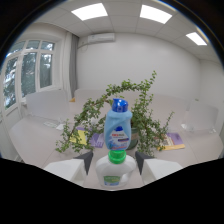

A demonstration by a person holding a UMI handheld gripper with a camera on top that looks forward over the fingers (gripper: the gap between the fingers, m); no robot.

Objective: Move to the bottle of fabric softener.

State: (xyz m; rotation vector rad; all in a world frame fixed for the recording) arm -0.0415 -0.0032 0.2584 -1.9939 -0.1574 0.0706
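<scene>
A light blue fabric softener bottle with a darker blue cap and a red-and-white label stands upright on the white table, just beyond my fingers. Closer in, a white bottle with a green cap stands between the two dark fingertips and hides the blue bottle's base. My gripper is open, its fingers flanking the white bottle's shoulders with very little room at either side. The bottom of both bottles is hidden.
A leafy green plant spreads right behind the blue bottle. Yellow and purple booklets lie on the table to either side of it. Windows fill the left wall, and white chairs stand at the far side.
</scene>
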